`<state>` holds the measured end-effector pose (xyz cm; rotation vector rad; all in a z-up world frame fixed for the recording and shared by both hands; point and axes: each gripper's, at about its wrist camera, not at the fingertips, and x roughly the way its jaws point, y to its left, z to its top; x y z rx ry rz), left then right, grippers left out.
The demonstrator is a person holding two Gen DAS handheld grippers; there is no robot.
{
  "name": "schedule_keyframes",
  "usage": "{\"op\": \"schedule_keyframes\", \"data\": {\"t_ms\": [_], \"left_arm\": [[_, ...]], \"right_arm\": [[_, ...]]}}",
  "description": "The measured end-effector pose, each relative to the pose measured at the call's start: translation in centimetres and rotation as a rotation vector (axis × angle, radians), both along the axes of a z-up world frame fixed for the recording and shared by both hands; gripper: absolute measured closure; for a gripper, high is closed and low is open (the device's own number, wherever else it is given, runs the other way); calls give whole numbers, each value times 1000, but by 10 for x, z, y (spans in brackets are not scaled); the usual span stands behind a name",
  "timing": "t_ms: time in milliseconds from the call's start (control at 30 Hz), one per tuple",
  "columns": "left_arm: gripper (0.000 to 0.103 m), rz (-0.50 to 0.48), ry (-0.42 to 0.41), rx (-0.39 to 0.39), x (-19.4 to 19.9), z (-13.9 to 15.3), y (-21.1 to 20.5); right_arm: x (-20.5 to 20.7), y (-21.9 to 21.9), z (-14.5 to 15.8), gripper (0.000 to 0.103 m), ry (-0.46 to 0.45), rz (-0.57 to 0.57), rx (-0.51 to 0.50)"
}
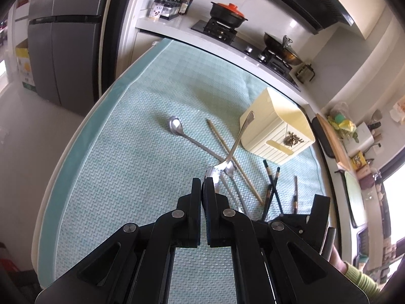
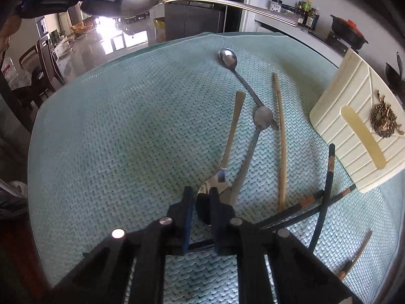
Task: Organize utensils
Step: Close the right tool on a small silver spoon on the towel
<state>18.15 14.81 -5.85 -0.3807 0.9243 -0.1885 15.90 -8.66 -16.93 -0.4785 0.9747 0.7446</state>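
Left of everything, left gripper (image 1: 202, 183) clamped on the bowl of a raised spoon (image 1: 236, 141), handle slanting up ahead of the jaws toward the cream utensil box (image 1: 278, 126). Next over, right gripper (image 2: 201, 196) closed on the bowl of a second spoon (image 2: 229, 149), apparently resting on the green mat (image 2: 126, 126). Ahead and right of those jaws: two long spoons (image 2: 243, 86) crossed, a bamboo chopstick (image 2: 281, 139), dark chopsticks (image 2: 326, 190). Nothing visibly stowed in the box. Early going, probably: two spoons in hand, most pieces left.
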Motion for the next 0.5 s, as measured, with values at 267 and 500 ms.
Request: {"op": "schedule_keyframes", "data": {"t_ms": [267, 500], "left_arm": [[103, 9, 11, 6, -2, -8, 1], [103, 10, 16, 0, -5, -10, 0]], "right_arm": [[-1, -10, 9, 92, -10, -74, 19], [-16, -4, 4, 68, -84, 15, -85]]}}
